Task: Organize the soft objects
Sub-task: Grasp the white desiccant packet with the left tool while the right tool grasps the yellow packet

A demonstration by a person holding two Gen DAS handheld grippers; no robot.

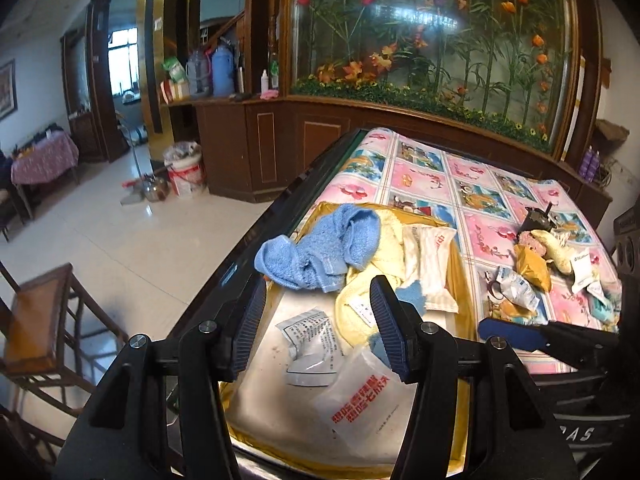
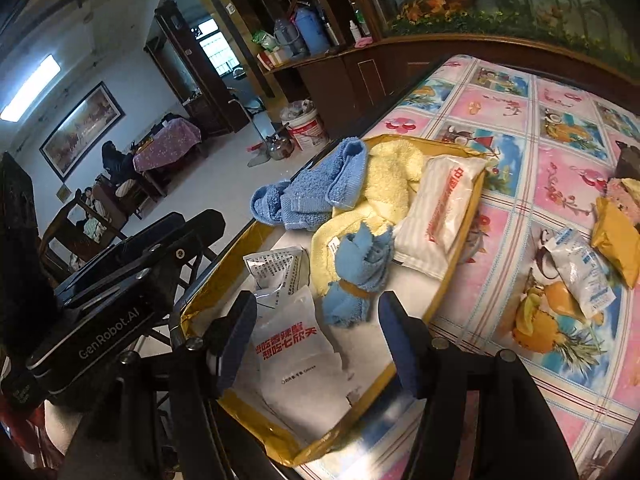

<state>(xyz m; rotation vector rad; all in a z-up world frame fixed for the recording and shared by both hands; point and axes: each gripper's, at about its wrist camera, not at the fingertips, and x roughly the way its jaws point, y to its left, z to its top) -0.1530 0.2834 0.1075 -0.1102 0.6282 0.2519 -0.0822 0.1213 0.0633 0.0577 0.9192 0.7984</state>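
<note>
Blue towel (image 2: 316, 196) crumpled (terry), in tray (image 2: 460, 276); both grippers wide apart, empty.

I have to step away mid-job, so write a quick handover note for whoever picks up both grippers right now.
Left gripper: open, empty, over the gold-rimmed tray.
Right gripper: open, empty, over the same tray.
In the tray: blue towel draped over the far rim, yellow towel, small blue cloth, striped sachet, white packets.
Left on the tablecloth: white-blue packet, orange packet, and other soft items.
</note>
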